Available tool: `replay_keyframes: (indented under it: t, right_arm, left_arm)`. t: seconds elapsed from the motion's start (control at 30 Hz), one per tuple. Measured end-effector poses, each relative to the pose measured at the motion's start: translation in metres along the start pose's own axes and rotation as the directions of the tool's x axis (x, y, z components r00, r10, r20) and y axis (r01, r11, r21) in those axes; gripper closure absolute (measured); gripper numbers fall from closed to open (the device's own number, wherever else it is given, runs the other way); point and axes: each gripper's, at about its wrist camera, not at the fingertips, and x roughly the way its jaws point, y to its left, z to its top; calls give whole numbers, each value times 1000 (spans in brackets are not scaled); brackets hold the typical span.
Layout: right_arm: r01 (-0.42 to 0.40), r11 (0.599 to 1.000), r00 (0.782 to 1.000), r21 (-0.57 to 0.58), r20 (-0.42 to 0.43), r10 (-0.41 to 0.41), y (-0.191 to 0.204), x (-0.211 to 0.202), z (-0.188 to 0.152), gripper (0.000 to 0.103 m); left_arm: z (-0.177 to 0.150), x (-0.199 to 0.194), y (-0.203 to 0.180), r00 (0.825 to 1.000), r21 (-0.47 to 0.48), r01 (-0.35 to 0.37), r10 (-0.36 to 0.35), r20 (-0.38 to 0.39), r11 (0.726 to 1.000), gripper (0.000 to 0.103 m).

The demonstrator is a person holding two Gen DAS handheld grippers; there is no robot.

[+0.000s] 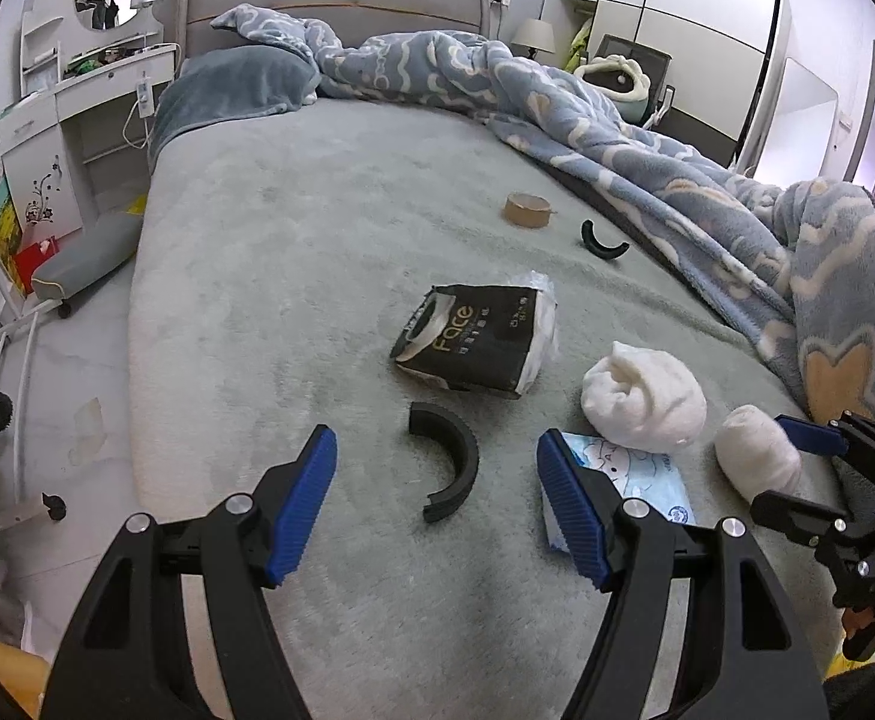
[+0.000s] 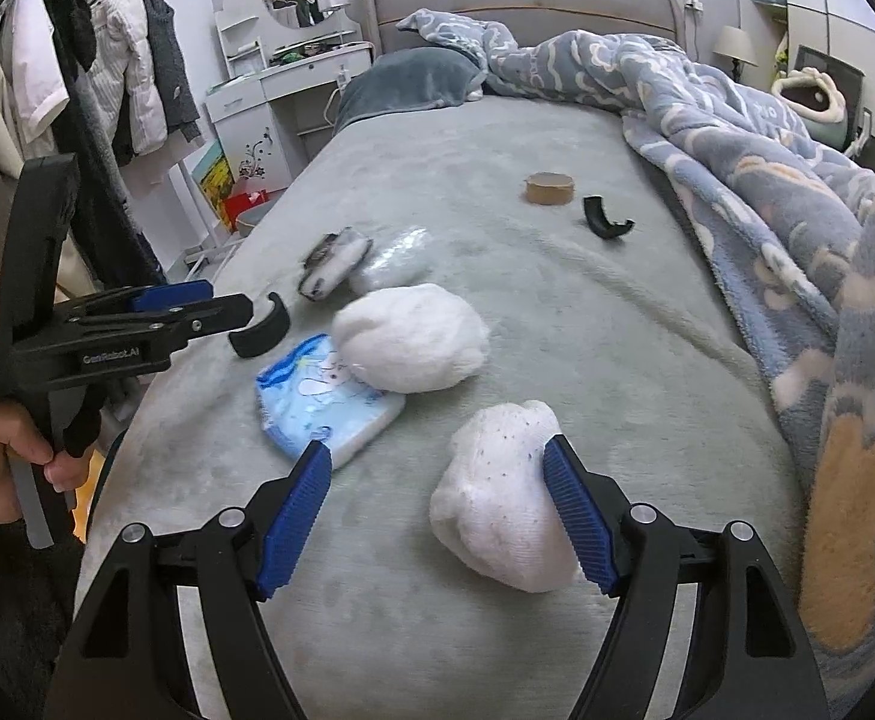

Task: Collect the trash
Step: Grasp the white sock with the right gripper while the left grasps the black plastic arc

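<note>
Right gripper (image 2: 437, 510) wide, straddling white wad (image 2: 500, 498) for pickup, possibly touching; left gripper (image 1: 437, 504) wide over black curved piece (image 1: 446, 468).

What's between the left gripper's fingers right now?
A black curved plastic piece lies on the bed ahead of the open left gripper, between its fingers but ungripped; shown in the left wrist view.

Bed cover (image 1: 317, 240) matt short-pile fleece; blanket (image 1: 647, 114) plush fleece; two white bundles (image 2: 413, 339) (image 2: 500, 495) soft fuzzy cloth; tissue pack (image 1: 467, 339) glossy plastic film; gripper pads (image 1: 302, 501) ribbed blue rubber-like, frames matt black plastic.
</note>
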Motion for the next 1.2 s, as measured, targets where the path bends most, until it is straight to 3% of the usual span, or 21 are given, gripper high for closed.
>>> replay_keyframes:
  t: [0.47, 0.67, 0.83, 1.1, 1.2]
  right_arm:
    - [44, 996, 999, 73, -33, -41, -34, 7, -7, 29]
    - [75, 994, 996, 84, -53, -70, -41, 11, -9, 42]
    - [98, 990, 994, 105, -62, -92, -50, 11, -11, 61]
    - [95, 990, 995, 107, -28, -93, -46, 1, -4, 67]
    - [84, 991, 996, 104, -13, -83, -43, -4, 0, 67]
  left_arm:
    - [-3, 22, -6, 998, 1, -23, 23, -56, 1000, 42]
    - [-5, 28, -7, 997, -2, -29, 29, -76, 1000, 51]
    - [-6, 31, -5, 995, -13, -34, 33, -91, 999, 58]
    - [-7, 32, -3, 994, -20, -38, 35, -105, 999, 67]
    - [-8, 31, -3, 994, -16, -34, 32, -100, 999, 75]
